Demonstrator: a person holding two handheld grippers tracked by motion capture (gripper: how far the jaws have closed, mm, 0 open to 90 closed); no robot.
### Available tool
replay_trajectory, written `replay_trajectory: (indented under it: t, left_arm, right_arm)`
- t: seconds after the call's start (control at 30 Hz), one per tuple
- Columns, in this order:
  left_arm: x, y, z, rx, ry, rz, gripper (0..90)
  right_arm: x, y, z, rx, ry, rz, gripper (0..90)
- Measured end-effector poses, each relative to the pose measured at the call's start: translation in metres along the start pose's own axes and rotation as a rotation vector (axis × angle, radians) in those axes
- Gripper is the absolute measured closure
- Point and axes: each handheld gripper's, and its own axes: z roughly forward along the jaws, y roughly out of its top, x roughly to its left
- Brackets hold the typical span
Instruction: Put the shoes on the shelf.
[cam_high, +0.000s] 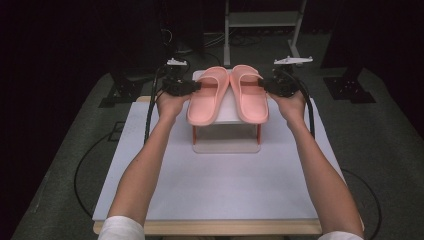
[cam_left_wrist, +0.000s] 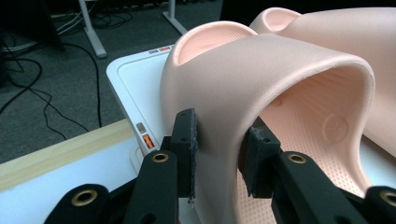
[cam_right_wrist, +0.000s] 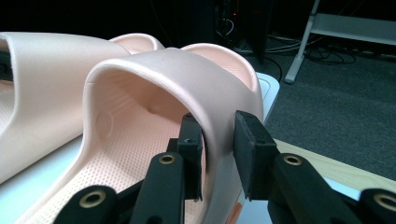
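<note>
Both pink slippers sit side by side on the white stand mid-desk. Left slipper: left gripper fingers straddle its outer strap wall, slightly parted, pads loose against it. Right slipper: right gripper likewise, with a gap showing at its outer pad. No grip holds now. Advice: open both evenly, then draw straight outward from the stand so neither strap drags.

light: bright overhead on table | surround: dark from 9 through 3 o'clock | focus: high view soft, gripper views sharp
</note>
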Motion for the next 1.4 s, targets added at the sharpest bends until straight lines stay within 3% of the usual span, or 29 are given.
replay_trajectory:
  t: [0.87, 1.13, 1.4]
  left_arm:
    - [-0.003, 0.000, 0.005, -0.021, -0.001, -0.032, 68.4]
    - [-0.002, -0.004, 0.006, -0.045, 0.001, -0.071, 66.9]
    - [-0.004, -0.005, 0.005, -0.058, -0.003, -0.084, 64.8]
  right_arm:
    - [0.005, 0.001, 0.007, -0.011, 0.021, 0.024, 72.6]
    - [0.008, 0.001, 0.009, -0.011, 0.020, 0.020, 72.2]
    - [0.010, 0.001, 0.012, -0.011, 0.026, 0.022, 71.5]
